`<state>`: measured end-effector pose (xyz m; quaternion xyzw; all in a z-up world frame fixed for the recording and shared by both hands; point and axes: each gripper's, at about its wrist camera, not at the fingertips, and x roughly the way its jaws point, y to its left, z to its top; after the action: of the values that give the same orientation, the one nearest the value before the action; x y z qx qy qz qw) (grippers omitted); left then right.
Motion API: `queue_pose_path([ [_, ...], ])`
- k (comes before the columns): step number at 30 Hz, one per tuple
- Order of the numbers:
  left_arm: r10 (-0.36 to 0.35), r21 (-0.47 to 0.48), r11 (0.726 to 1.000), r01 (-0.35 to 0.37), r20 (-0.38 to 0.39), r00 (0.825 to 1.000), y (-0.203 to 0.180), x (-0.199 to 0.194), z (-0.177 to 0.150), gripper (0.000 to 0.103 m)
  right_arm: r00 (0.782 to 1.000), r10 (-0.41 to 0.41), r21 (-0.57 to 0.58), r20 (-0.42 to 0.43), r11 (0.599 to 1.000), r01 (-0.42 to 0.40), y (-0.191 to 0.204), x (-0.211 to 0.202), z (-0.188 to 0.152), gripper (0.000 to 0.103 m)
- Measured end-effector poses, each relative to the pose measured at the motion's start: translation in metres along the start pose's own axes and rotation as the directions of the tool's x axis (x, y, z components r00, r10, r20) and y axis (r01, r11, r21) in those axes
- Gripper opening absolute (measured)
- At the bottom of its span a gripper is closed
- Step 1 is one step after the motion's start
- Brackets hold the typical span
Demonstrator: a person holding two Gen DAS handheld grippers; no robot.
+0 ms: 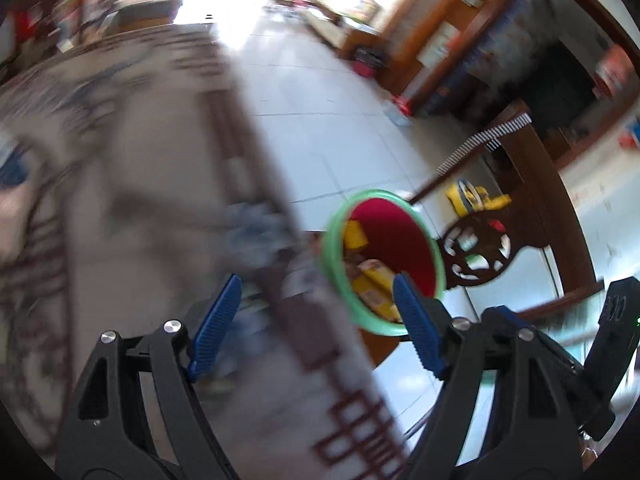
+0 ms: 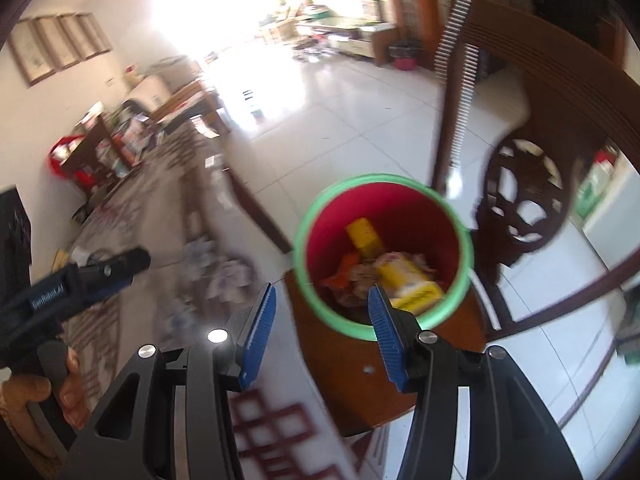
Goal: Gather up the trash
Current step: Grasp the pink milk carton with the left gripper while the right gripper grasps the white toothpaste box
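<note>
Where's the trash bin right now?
The red bin sits on a wooden chair seat beside the table edge, ahead in the right wrist view.

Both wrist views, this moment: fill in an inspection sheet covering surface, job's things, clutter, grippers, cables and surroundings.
Surface: table with a patterned cloth, blurred in both views.
Job's things: red bin with green rim on a wooden chair seat beside the table edge; yellow boxes and crumpled wrappers inside.
Clutter: crumpled paper on the table, too blurred to identify further.
Grippers: left hand-held gripper open, nothing between the pads; right hand-held gripper open, empty, above the bin's near rim.
Cables: nothing seen.
Surroundings: carved wooden chair back, white tiled floor, bright room behind.
</note>
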<state>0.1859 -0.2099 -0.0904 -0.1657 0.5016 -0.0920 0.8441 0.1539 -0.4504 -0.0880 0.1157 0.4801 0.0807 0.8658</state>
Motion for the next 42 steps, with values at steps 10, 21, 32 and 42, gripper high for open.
queue_pose_path([
  [10, 0.227, -0.367, 0.915, -0.170, 0.119, 0.967, 0.159, -0.092, -0.031, 0.082, 0.986, 0.135, -0.221, -0.101, 0.963, -0.154, 0.120, 0.024, -0.019, 0.050],
  [21, 0.409, -0.682, 0.693, -0.233, 0.105, 0.907, 0.315, -0.109, 0.011, 0.089, 0.966, 0.161, -0.324, -0.202, 0.920, -0.222, 0.203, 0.072, -0.025, 0.050],
  [32, 0.296, -0.742, 0.655, -0.144, 0.077, 0.952, 0.361, -0.056, 0.032, 0.066, 0.956, 0.215, -0.504, -0.199, 0.814, -0.288, 0.317, 0.130, 0.037, 0.055],
  [42, 0.288, -0.666, 0.735, -0.131, 0.130, 0.949, 0.352, -0.104, -0.016, 0.052, 0.926, 0.242, -0.586, -0.288, 0.721, -0.371, 0.430, 0.212, 0.057, 0.056],
])
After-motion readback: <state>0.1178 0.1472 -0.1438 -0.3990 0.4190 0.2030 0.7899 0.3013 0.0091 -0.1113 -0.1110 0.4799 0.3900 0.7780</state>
